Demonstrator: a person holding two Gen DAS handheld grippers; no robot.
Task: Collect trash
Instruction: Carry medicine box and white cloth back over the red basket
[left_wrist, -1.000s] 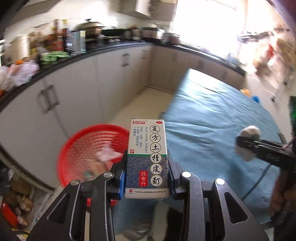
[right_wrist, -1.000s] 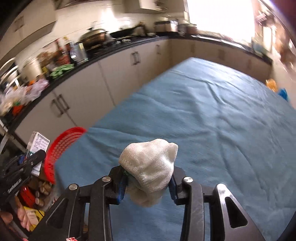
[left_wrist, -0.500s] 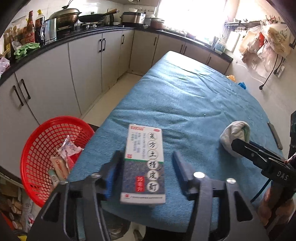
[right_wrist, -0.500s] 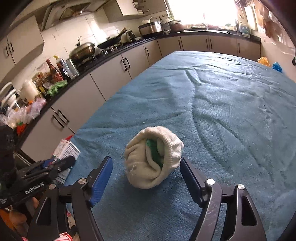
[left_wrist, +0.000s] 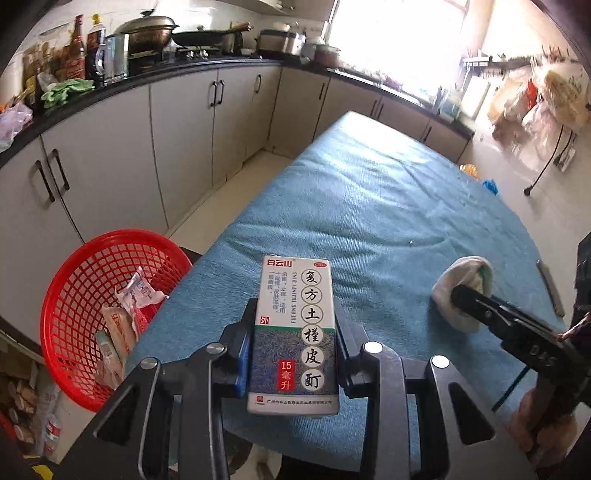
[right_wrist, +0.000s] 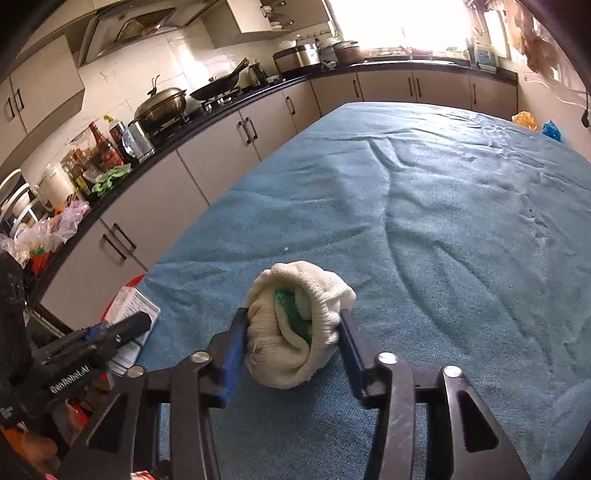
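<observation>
Left gripper (left_wrist: 293, 343), black two-finger frame with blue pads, jaws have just been closing and now press both long sides of a white and blue-grey cardboard medicine box (left_wrist: 295, 332) printed with black Chinese characters and a red label; box stands upright between the pads, its lower end near the worktop's near edge. Right gripper (right_wrist: 293, 338), same black build, jaws have just been closing and now squeeze a balled-up white knitted cloth (right_wrist: 295, 325) with a green patch showing in its folds; the pads dent the bundle on both sides, and it sits on the worktop. Worktop (left_wrist: 369, 206) is a long table under a teal-blue towelling cover, wrinkled toward the far end. In the left wrist view the cloth ball lies at about 3 o'clock from the box, well apart, with the right gripper's fingers on it. At about 9 o'clock from the box, off the worktop's edge and lower down, a round red plastic mesh basket (left_wrist: 74, 295) holds a few crumpled wrappers (left_wrist: 136, 295). In the right wrist view the box and left gripper show at 9 o'clock from the cloth ball, at the worktop's left edge. Grey kitchen cabinets (left_wrist: 184, 140) with a black countertop run along the left side, carrying bottles, a lidded metal wok (left_wrist: 146, 31) and a green rag (left_wrist: 66, 90). Bright window at 12 o'clock, washed out. Part of a hand (left_wrist: 543, 424) grips the right gripper's handle at lower right in the left wrist view.
</observation>
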